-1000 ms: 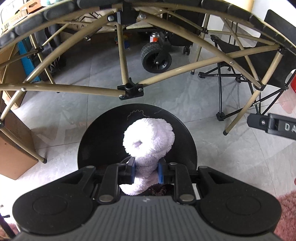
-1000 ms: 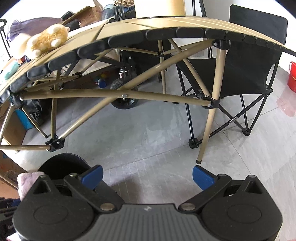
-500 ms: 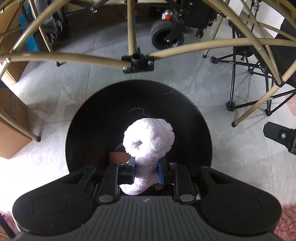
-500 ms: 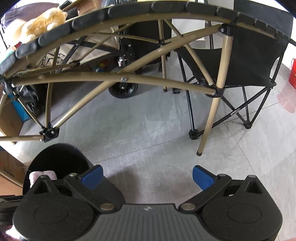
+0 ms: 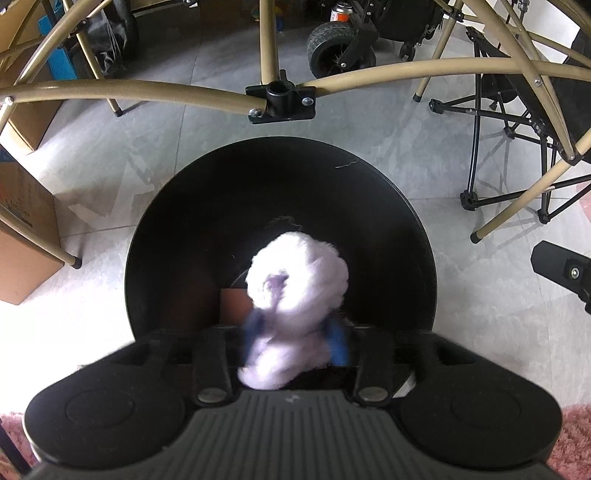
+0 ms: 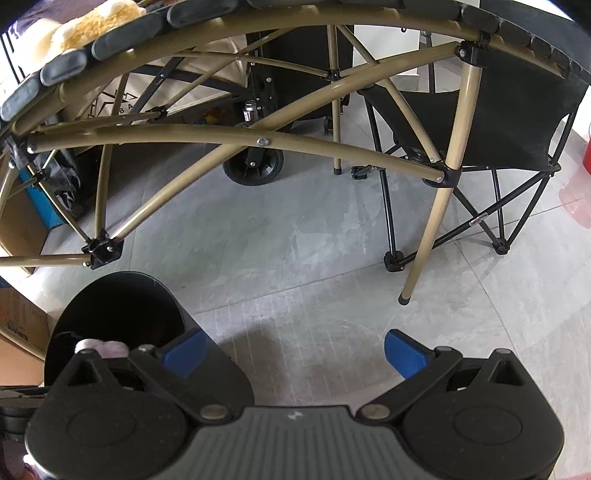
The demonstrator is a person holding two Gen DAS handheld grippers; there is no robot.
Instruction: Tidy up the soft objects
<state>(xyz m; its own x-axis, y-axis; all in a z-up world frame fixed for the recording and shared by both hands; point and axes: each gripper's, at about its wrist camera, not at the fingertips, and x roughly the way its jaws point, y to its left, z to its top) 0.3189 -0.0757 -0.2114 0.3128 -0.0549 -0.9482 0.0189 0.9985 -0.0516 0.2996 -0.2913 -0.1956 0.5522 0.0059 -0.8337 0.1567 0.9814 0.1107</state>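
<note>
A lilac plush toy (image 5: 295, 280) hangs over the mouth of a round black bin (image 5: 177, 221) on the floor. My left gripper (image 5: 295, 332) points steeply down at the bin. Its jaws are opening: the blurred blue pads (image 5: 338, 341) stand apart on either side of the toy's lower end and no longer pinch it. In the right wrist view the bin (image 6: 118, 302) sits at the lower left with the lilac toy (image 6: 103, 347) just showing. My right gripper (image 6: 295, 352) is open and empty above the bare floor. A yellow plush (image 6: 88, 29) lies on the table top.
A tan folding table frame (image 5: 147, 92) arches over the bin, one leg (image 6: 428, 229) standing on the floor to the right. A black folding chair (image 6: 517, 110) is at the right, cardboard boxes (image 5: 22, 236) at the left, a cart wheel (image 5: 328, 44) behind. Pink rug (image 5: 576, 443) lies near me.
The left gripper has sunk closer to the bin, which now fills more of the view. Its blue pads have spread apart from the lilac toy, which is now blurred. The right gripper has stayed put.
</note>
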